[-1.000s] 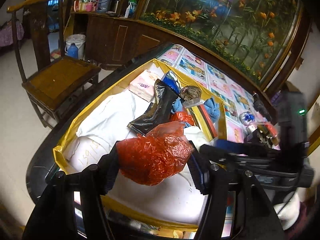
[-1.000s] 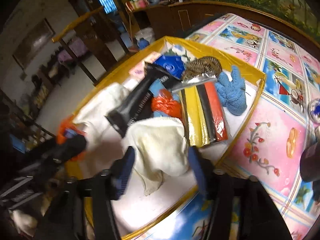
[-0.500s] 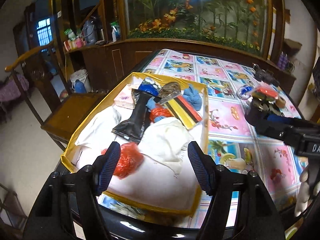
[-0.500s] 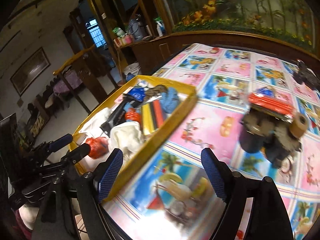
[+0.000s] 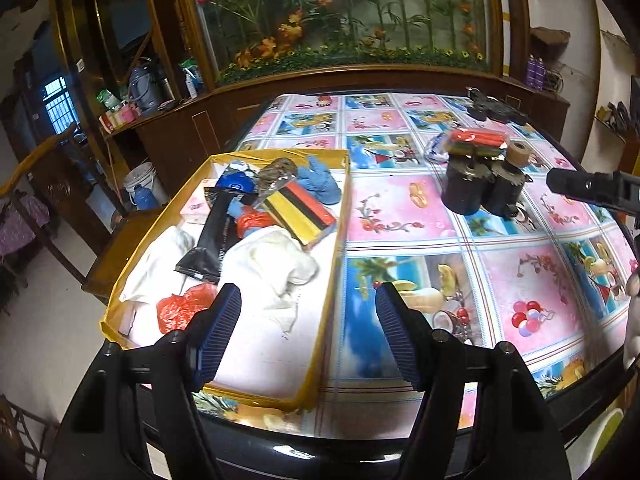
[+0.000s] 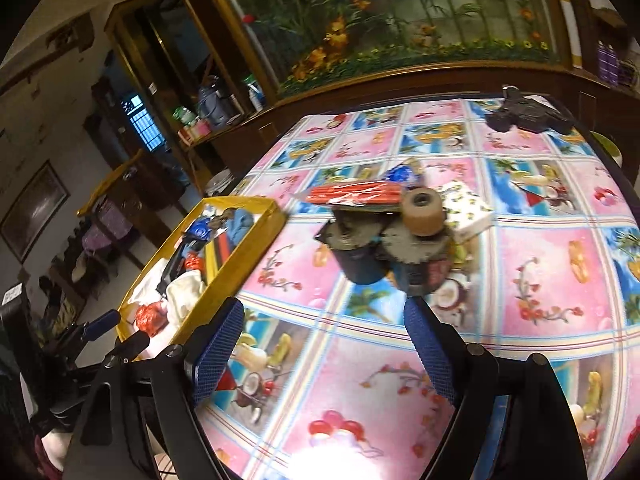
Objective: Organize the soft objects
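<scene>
The left claw [image 5: 308,332] is released with nothing between its pads, over the tray's [image 5: 338,248] right wall near the bench's [image 5: 500,280] near edge. The right claw [image 6: 324,352], its jaws just opened wider, is also empty, above a bare stretch of bench. The soft things, a red bag [image 5: 182,308] and a white cloth [image 5: 272,264], lie in the tray at the bench's left edge. Dark pots [image 6: 384,256] stand mid-bench; their contents are blurred.
</scene>
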Tool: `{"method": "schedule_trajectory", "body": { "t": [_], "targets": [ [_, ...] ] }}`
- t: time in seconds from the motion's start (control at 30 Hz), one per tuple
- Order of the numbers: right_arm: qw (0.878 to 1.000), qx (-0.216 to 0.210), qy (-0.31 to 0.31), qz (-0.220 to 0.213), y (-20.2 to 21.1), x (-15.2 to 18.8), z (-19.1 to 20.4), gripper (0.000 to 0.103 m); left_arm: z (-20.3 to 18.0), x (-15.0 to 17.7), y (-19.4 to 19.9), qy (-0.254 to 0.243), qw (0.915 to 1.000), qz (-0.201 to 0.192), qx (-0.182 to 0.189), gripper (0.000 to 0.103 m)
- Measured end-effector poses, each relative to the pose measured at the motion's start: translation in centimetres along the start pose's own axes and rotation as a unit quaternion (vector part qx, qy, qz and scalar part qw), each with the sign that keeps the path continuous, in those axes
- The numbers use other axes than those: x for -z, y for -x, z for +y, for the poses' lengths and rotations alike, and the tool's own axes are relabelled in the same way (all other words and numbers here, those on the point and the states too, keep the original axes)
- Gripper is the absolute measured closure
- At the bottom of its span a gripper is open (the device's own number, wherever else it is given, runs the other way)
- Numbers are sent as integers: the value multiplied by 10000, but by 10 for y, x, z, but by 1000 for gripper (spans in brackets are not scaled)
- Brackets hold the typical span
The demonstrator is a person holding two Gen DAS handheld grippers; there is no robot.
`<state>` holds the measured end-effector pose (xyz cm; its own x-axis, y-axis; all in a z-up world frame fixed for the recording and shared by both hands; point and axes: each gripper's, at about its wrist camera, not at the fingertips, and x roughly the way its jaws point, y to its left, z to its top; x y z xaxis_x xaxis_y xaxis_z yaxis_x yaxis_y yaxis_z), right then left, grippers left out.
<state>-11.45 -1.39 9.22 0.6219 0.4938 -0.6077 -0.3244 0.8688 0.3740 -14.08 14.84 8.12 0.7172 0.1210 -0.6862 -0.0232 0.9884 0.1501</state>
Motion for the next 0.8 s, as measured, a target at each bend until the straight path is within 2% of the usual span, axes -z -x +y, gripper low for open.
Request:
{"method": "schedule_trajectory", "body": {
  "t": [0.27, 0.43, 0.67, 0.8],
  "targets": [
    [9973, 182, -697, -136, 23, -2, -62, 19, -34, 7, -13, -180, 9972, 335, 641, 34],
    [9930, 142, -1162, -156, 25, -2, -94, 19, -65, 21, -34, -481, 9908, 721, 1037, 34],
    [9920, 40, -1250, -181, 13, -19, -102, 18, -78, 35, -59, -381, 9833, 1191, 1324, 34],
    [9903, 78, -1354, -310, 3, -36, -105, 18, -76, 35, -61, -358, 9838, 1155, 1321, 27]
  ]
}}
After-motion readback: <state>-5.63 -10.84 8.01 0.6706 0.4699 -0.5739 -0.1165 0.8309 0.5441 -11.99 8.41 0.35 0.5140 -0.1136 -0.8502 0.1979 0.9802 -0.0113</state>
